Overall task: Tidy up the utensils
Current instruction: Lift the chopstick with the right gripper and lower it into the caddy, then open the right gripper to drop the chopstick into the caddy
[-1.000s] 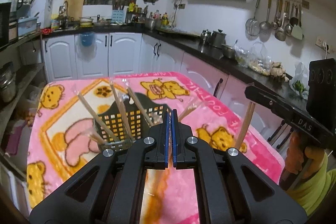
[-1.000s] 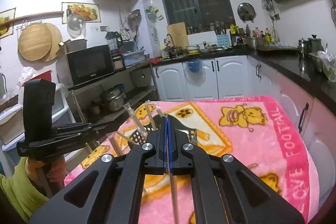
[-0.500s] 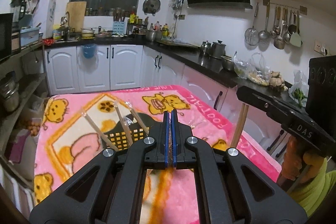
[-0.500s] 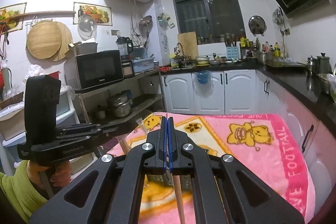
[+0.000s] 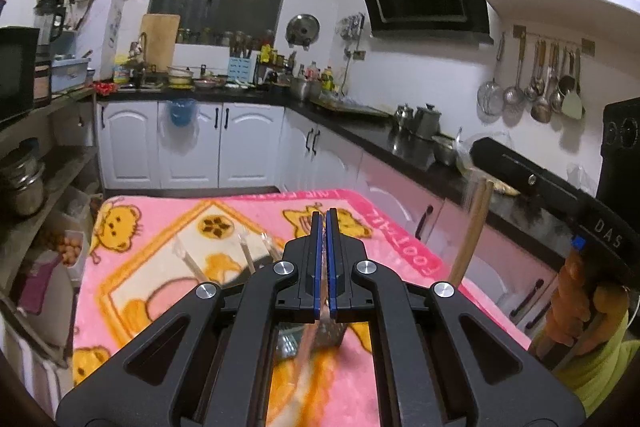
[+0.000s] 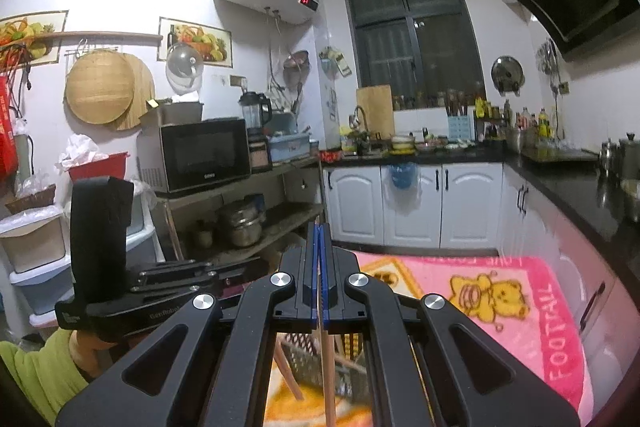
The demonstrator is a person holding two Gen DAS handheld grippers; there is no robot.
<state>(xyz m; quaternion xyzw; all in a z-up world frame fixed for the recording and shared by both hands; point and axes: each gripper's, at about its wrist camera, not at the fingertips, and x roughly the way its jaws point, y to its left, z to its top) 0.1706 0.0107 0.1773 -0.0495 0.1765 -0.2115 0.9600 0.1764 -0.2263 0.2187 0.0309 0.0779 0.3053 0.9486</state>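
Observation:
My left gripper [image 5: 324,215] is shut on a chopstick in a clear wrapper [image 5: 306,351] that hangs blurred below the pads. My right gripper [image 6: 319,227] is shut on wooden chopsticks [image 6: 329,367], which also hang down. The left wrist view shows the right gripper [image 5: 486,157] at the right, with its chopsticks [image 5: 470,231] slanting down. The black mesh basket [image 6: 310,361] sits under both grippers, mostly hidden by the fingers. Wrapped chopsticks [image 5: 245,253] stand up out of it. The left gripper [image 6: 240,273] shows at the left of the right wrist view.
A pink bear-print blanket [image 5: 160,307] covers the table. White cabinets and a black counter [image 5: 400,147] run along the back and right. A shelf rack with a microwave [image 6: 204,155] and pots stands to the left. A hand in a green sleeve [image 5: 580,311] holds the right gripper.
Both grippers have risen and tilted up with the chopsticks still in them. The basket has dropped lower in both views and is now mostly behind the fingers.

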